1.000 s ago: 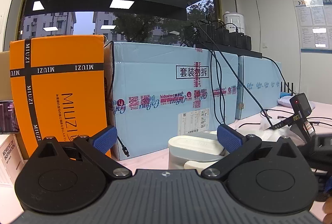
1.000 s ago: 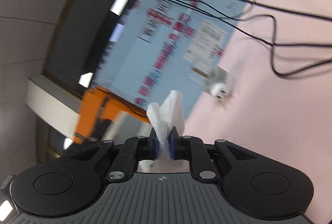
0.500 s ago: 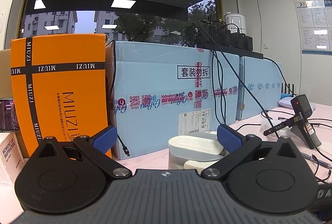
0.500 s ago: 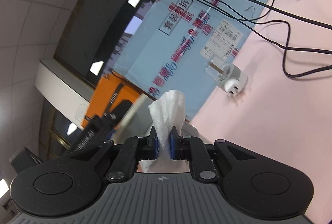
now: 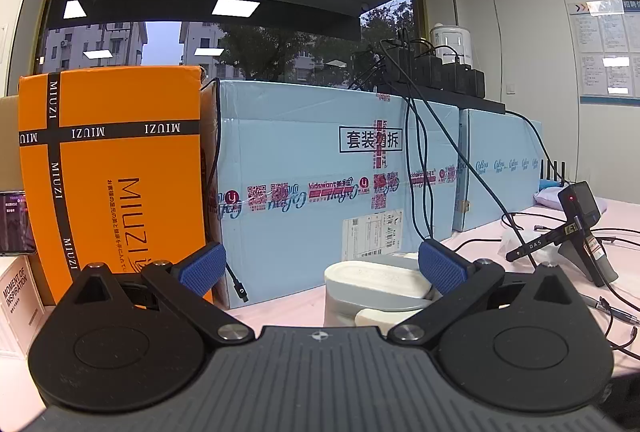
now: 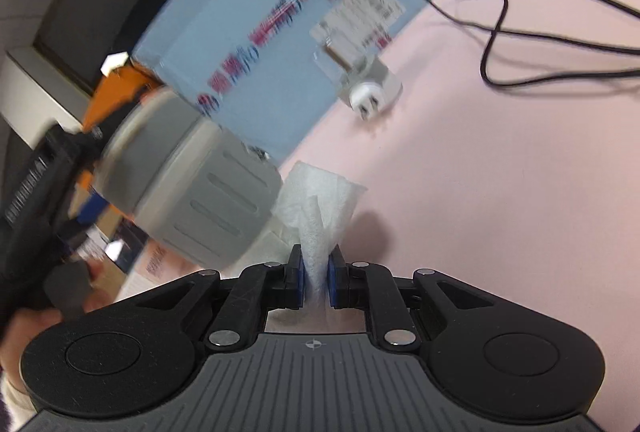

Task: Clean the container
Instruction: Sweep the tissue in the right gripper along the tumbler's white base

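A grey container with a pale lid (image 5: 372, 288) stands on the pink table just ahead of my left gripper (image 5: 320, 268), between its wide-open blue fingers; I cannot tell whether they touch it. It also shows blurred in the right wrist view (image 6: 192, 188), at the left, with the left gripper behind it. My right gripper (image 6: 316, 278) is shut on a white tissue (image 6: 316, 204), whose free end stands up next to the container's side, close above the table.
An orange MIUZI box (image 5: 112, 180) and long light-blue cartons (image 5: 320, 172) line the back of the table. Black cables (image 6: 520, 32) cross the pink top. A white plug adapter (image 6: 368, 92) lies near the carton. A small camera on a stand (image 5: 580, 228) is at the right.
The right gripper has swung down and toward the container with the tissue; the container now fills the left of its view. The left gripper has stayed put.
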A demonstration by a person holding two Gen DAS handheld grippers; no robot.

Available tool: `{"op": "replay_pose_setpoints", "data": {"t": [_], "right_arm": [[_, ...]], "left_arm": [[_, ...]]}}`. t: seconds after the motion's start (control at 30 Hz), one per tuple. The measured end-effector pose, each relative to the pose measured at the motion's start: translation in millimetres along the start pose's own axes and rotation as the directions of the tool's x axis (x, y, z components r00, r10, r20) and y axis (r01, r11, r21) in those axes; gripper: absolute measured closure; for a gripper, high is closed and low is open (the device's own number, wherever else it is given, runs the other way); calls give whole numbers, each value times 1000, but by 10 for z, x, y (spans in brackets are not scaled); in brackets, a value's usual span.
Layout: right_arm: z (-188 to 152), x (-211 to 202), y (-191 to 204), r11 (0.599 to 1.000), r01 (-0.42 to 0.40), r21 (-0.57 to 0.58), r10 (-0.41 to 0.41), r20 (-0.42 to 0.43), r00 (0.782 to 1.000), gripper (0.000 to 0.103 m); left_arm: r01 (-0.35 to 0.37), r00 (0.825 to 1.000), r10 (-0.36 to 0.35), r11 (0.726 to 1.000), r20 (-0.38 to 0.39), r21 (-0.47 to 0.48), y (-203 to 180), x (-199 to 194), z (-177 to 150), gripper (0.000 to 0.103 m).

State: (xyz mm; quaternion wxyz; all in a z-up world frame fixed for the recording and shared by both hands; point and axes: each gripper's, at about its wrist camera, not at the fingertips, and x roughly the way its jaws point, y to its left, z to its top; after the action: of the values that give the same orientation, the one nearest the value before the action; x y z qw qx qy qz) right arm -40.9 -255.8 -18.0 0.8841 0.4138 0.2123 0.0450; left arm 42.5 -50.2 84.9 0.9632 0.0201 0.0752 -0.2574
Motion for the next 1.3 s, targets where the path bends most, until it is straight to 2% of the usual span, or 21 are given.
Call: {"op": "replay_pose_setpoints", "data": {"t": [0.13,0.23,0.37,0.47,0.57,0.77,0.97,1.2,1.3], "right_arm": [[164,-176,63,997,-79,18,77,108,991,91],[312,-289,100,986,-157,61,143,189,972,91],[467,-377,143,952,-279,123,237,278,931,91],[523,-338,145,941,-298,159,238,310,920,91],[528,-201,80,931,-289,222,222,282,933,91],[360,-19,-14,940,-220,260,167,212,963,91],[303,-2,-12,954,-188,232,140,207,968,91],[214,118,-114,962,-109,250,74,145,987,91],[186,127,-79,978,-65,198,39,132,990,91]], "left_arm": [[-1,1000,1,1000,2,5,-10,-4,-1,0],[-1,1000,1,1000,2,2,-2,-2,-3,0],[-1,1000,1,1000,3,5,-10,-5,-4,0],[-1,1000,1,1000,3,5,-6,-5,-5,0],[-1,1000,1,1000,1,2,0,-2,-1,0],[-2,1000,2,1000,2,3,-5,0,0,0],[-4,1000,4,1000,3,7,-11,2,1,0],[-3,1000,3,1000,2,5,-7,7,1,0],[-2,1000,2,1000,2,6,-5,10,-3,0]]}}
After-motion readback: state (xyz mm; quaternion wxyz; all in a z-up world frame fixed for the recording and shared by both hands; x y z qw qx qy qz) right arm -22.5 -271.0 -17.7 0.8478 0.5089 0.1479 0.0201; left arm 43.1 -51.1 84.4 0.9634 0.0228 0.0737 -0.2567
